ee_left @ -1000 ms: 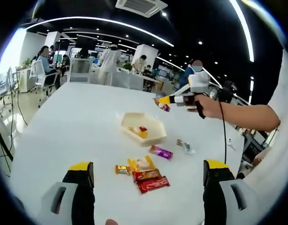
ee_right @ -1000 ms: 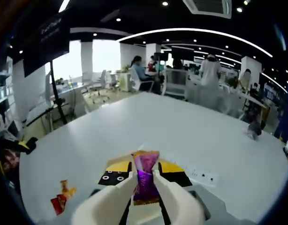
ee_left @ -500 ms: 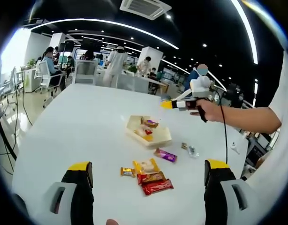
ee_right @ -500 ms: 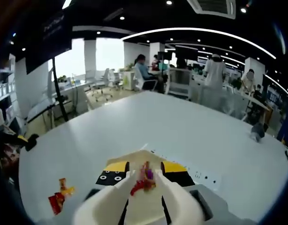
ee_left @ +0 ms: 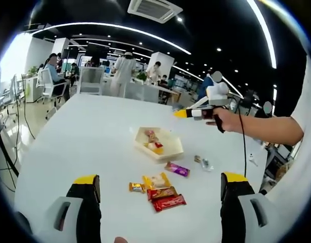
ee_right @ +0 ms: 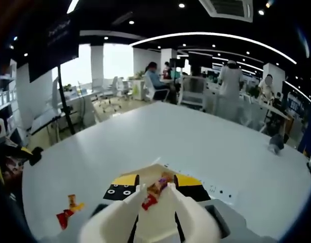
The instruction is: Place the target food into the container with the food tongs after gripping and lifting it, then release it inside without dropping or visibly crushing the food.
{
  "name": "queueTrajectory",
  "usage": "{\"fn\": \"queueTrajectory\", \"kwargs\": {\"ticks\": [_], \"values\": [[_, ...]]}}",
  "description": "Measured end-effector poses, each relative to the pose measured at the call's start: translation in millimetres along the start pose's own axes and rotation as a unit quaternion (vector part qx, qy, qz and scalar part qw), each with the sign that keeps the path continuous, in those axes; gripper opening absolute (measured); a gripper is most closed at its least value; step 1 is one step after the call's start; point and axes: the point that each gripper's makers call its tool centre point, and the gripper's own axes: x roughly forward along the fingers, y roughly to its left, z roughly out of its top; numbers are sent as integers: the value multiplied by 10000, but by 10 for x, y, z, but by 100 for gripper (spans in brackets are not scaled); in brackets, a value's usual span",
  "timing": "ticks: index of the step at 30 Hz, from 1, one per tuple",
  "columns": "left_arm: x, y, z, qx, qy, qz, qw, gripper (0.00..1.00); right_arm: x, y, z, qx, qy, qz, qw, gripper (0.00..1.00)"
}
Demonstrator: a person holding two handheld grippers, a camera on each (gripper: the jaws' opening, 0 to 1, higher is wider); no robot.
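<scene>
No writing on any wrapper can be read.

In the left gripper view, the left tool (ee_left: 160, 195) has its two yellow-tipped jaws spread wide at the bottom, with nothing between them. Ahead of it on the white surface (ee_left: 79, 136) lies a cluster of wrapped snacks (ee_left: 156, 187) at about 12 o'clock from the tool: a small orange one, a yellow one and two red ones touching each other. Just beyond, toward 1 o'clock, lies a purple snack (ee_left: 177, 169), and farther right a small clear-wrapped piece (ee_left: 202, 162). The cream container (ee_left: 159, 144) sits farther up the surface, past the cluster, with a few red and yellow snacks inside it. At 2 o'clock, a person's hand (ee_left: 224, 119) holds the right tool (ee_left: 182, 113) raised in the air above and to the right of the container, forearm stretched out level from the right edge, the yellow tip pointing left.

In the right gripper view, the right tool (ee_right: 153, 195) points down over the container (ee_right: 158, 169), its white jaws parted and gripping nothing. The snacks in the container (ee_right: 154, 192) show through the gap between the jaws, lying beneath them. At 9 o'clock, low on the surface (ee_right: 196, 136), lie the red and orange wrappers (ee_right: 68, 211), well apart from the tool.
</scene>
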Motion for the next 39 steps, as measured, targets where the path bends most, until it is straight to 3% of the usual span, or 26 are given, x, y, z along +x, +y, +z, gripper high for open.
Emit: {"fn": "queueTrajectory", "kwargs": {"ticks": [10,19,30,39], "values": [[-34,-137,12,144,-40,-178,9997,99,-324,112,-79,28,-65,-76,9999,27],[-15,-298,39,320,-36,-438,9985,99,-710,205,-118,390,-406,-145,9983,27],[60,-549,41,545,9,-820,9951,99,-1078,283,-408,529,-326,-320,9976,27],[111,-710,25,672,43,-1044,9923,99,-1363,327,-525,596,-332,-469,9966,27]]}}
